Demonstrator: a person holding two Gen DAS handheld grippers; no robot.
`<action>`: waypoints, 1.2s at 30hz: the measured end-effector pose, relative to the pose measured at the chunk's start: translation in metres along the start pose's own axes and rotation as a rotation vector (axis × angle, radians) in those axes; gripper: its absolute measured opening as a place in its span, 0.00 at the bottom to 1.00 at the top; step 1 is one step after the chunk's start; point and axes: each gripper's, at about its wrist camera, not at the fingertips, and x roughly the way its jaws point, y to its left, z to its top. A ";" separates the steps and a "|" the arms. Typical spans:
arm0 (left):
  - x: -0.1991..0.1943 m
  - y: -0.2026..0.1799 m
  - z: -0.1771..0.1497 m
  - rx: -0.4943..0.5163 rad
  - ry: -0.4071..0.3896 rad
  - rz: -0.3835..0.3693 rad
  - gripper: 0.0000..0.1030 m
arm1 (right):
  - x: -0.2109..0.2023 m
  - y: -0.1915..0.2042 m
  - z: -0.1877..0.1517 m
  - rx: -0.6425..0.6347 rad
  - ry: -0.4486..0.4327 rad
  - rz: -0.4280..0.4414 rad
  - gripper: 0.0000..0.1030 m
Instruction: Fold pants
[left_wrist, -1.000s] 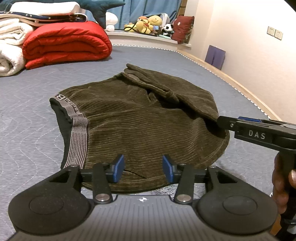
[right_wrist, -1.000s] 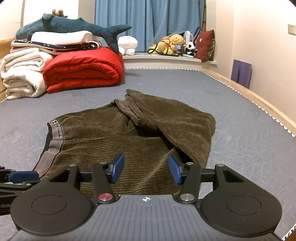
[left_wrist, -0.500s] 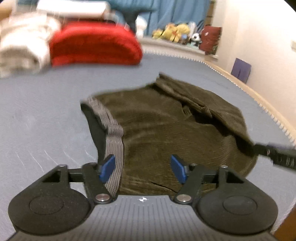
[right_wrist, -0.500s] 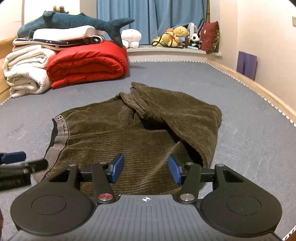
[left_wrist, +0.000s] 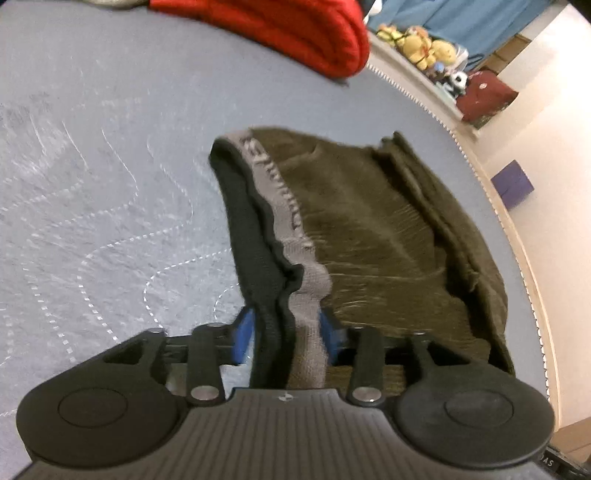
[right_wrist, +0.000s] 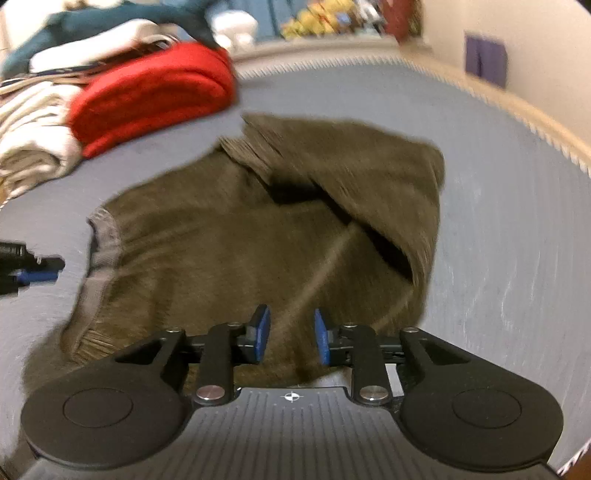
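Olive-brown corduroy pants (left_wrist: 376, 229) lie folded on the grey quilted bed, with a grey waistband (left_wrist: 291, 218) and black lining on their left edge. My left gripper (left_wrist: 288, 332) sits at the near waistband corner, its blue pads on either side of the waistband fabric, jaws still apart. In the right wrist view the pants (right_wrist: 258, 236) fill the middle, and my right gripper (right_wrist: 291, 332) hovers over their near edge, jaws partly closed with fabric below them. The left gripper's tip (right_wrist: 33, 275) shows at the left edge.
A red folded quilt (right_wrist: 155, 96) and white blankets (right_wrist: 33, 147) are stacked at the far left, with a blue shark plush on top. Stuffed toys (left_wrist: 432, 40) line the window ledge. The bed's wooden edge (left_wrist: 517, 236) runs along the right, near the wall.
My left gripper swung left and down onto the waistband corner, fabric now between its pads. My right gripper moved forward over the pants' near edge and its jaws narrowed. Both views are motion-blurred.
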 end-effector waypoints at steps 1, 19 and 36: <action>0.005 0.003 0.002 -0.005 0.003 0.010 0.59 | 0.008 -0.005 0.000 0.036 0.032 -0.012 0.36; 0.056 -0.039 -0.015 0.285 -0.085 0.070 0.30 | 0.066 -0.023 0.004 0.239 0.133 -0.086 0.40; -0.062 0.006 -0.022 0.271 -0.126 0.141 0.17 | 0.010 0.047 -0.028 -0.271 0.137 0.070 0.10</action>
